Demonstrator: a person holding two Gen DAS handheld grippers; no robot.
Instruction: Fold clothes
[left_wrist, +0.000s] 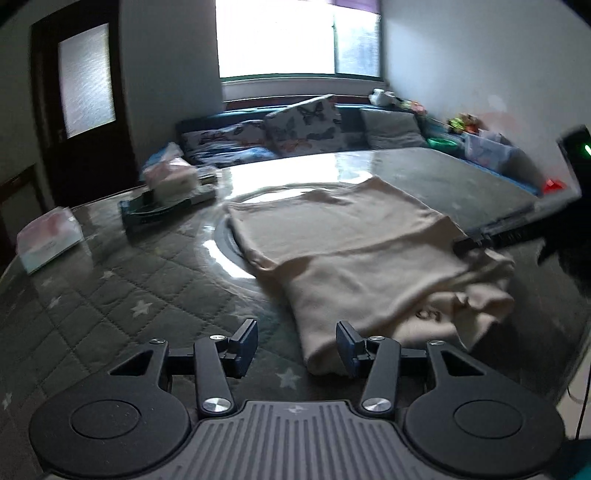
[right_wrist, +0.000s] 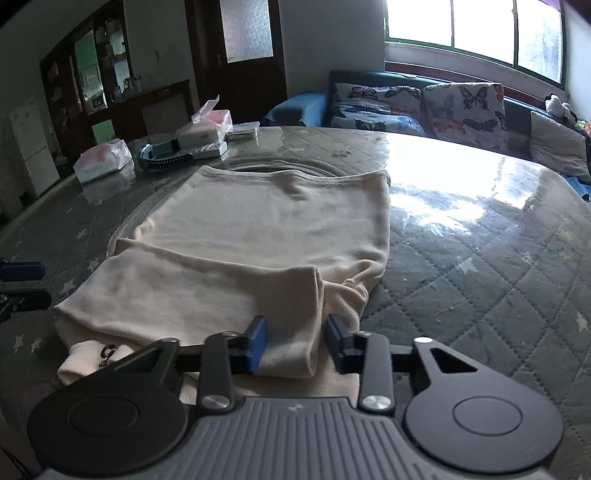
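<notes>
A cream garment (left_wrist: 351, 251) (right_wrist: 258, 221) lies partly folded on the glass-topped table, with one layer turned over across its near end. A dark printed mark shows on the bottom layer at the near edge. My left gripper (left_wrist: 297, 345) is open at the garment's near left corner, its right pad by the cloth edge and nothing between the fingers. My right gripper (right_wrist: 295, 343) is open and straddles the end of the folded-over layer, the pads not pressed together. In the left wrist view the right gripper (left_wrist: 480, 238) reaches in at the garment's right edge.
The table (right_wrist: 480, 258) has a grey quilted star cloth under glass and a round glass turntable (left_wrist: 221, 254) beneath the garment. Tissue packs (left_wrist: 48, 240) (right_wrist: 103, 160) and a box with small items (left_wrist: 166, 206) sit at its far left. A sofa with butterfly cushions (right_wrist: 424, 107) stands behind.
</notes>
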